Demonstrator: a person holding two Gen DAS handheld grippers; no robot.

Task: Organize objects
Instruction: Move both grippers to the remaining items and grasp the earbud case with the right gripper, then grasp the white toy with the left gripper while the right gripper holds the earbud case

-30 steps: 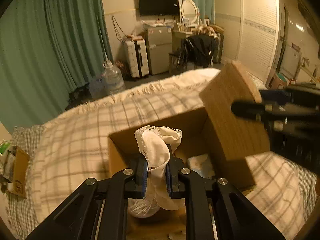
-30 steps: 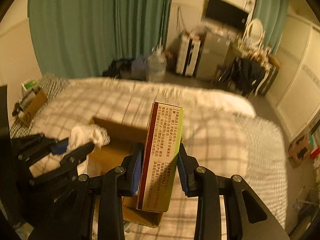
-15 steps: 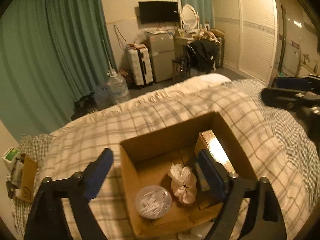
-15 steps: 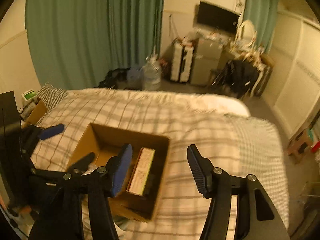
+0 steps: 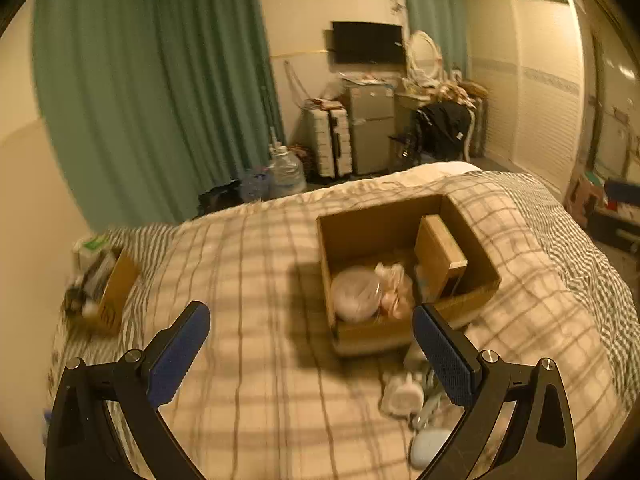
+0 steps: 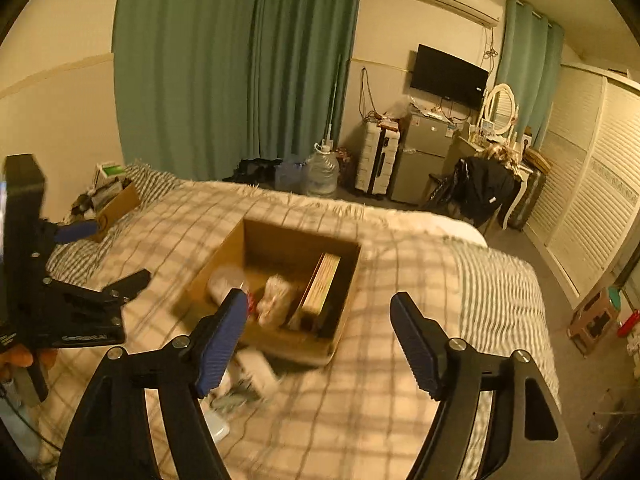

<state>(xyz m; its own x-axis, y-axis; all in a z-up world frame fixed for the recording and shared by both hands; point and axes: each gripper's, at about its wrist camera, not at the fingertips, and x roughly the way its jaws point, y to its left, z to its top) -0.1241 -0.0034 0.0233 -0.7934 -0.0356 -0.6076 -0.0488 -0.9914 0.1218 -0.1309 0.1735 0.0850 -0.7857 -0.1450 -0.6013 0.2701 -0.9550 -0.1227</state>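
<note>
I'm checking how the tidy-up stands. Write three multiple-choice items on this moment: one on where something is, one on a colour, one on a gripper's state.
1. Where does the printed carton stand?
A. on the floor
B. inside the cardboard box, by its right wall
C. on the fridge

2. What colour are the curtains?
A. green
B. red
C. white

3. What state is the right gripper in?
A. shut on a cloth
B. shut on the carton
C. open, holding nothing

Answers:
1 B: the carton rises on edge within the box walls.
2 A: green drapes hang behind the bed.
3 C: its blue pads stand wide apart with nothing between.
</note>
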